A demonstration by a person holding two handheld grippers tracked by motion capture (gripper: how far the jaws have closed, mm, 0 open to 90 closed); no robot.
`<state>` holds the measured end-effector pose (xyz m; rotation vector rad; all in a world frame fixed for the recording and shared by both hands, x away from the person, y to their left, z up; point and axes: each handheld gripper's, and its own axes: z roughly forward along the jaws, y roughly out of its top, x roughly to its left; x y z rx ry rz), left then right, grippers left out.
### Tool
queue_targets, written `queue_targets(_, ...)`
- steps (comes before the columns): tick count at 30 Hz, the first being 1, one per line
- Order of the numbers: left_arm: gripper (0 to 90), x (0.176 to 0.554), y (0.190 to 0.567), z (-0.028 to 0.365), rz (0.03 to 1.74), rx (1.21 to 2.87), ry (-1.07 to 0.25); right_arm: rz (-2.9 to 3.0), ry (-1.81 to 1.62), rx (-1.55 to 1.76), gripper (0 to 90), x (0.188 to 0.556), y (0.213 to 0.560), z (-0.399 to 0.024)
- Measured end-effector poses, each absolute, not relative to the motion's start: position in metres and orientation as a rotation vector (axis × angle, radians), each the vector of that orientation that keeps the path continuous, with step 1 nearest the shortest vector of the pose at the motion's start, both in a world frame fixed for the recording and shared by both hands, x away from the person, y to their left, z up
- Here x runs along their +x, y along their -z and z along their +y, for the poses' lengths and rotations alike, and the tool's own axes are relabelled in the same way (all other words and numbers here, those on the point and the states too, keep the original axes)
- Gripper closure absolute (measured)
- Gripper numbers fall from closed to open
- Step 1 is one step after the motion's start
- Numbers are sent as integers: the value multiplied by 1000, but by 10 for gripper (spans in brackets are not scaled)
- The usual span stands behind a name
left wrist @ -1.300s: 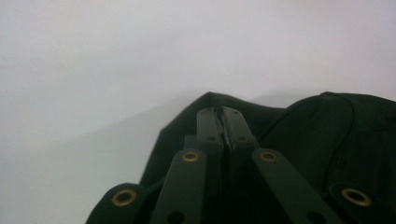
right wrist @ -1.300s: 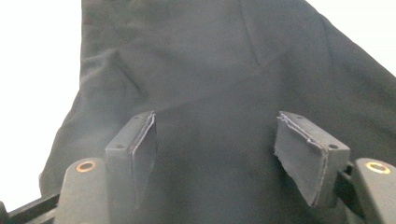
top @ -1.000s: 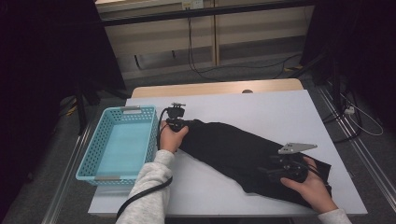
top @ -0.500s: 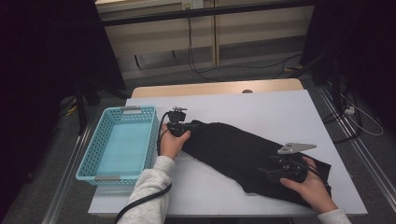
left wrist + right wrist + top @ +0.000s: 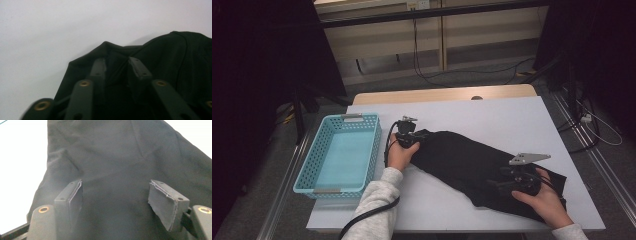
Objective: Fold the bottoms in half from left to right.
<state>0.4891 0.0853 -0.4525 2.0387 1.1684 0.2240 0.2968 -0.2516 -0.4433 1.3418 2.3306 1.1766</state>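
A black garment (image 5: 467,162) lies spread across the white table (image 5: 492,115), running from its middle left to the near right. My left gripper (image 5: 416,137) is at the garment's left end. In the left gripper view the garment (image 5: 175,57) has a folded edge between the fingers of this gripper (image 5: 117,65). Its jaws have just been closing, and a narrow gap still shows between the pads. My right gripper (image 5: 501,182) rests low over the garment's right part. In the right gripper view it (image 5: 116,195) stands wide open over flat cloth (image 5: 112,152).
A light blue plastic basket (image 5: 372,145) with nothing in it stands at the table's left side, close to my left hand. Bare white table lies behind the garment and at the near left. Cables run over the floor beyond the table.
My left gripper has edged a little to the right and nearer, onto the garment's left end. The right hand and the garment's right part have not moved.
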Motion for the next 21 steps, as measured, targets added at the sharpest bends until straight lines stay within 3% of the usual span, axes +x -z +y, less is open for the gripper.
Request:
queue_targets(2, 812, 490, 450, 87, 1192, 2039, -204, 2332, -1176, 1340, 284, 297, 443, -251)
queue_targets(6, 856, 491, 446, 93, 1190, 2014, -185, 2336, -1176, 1332, 284, 297, 443, -250)
queue_targets(21, 876, 499, 428, 105, 1224, 1923, -253, 2370, -1152, 1321, 281, 297, 448, -250)
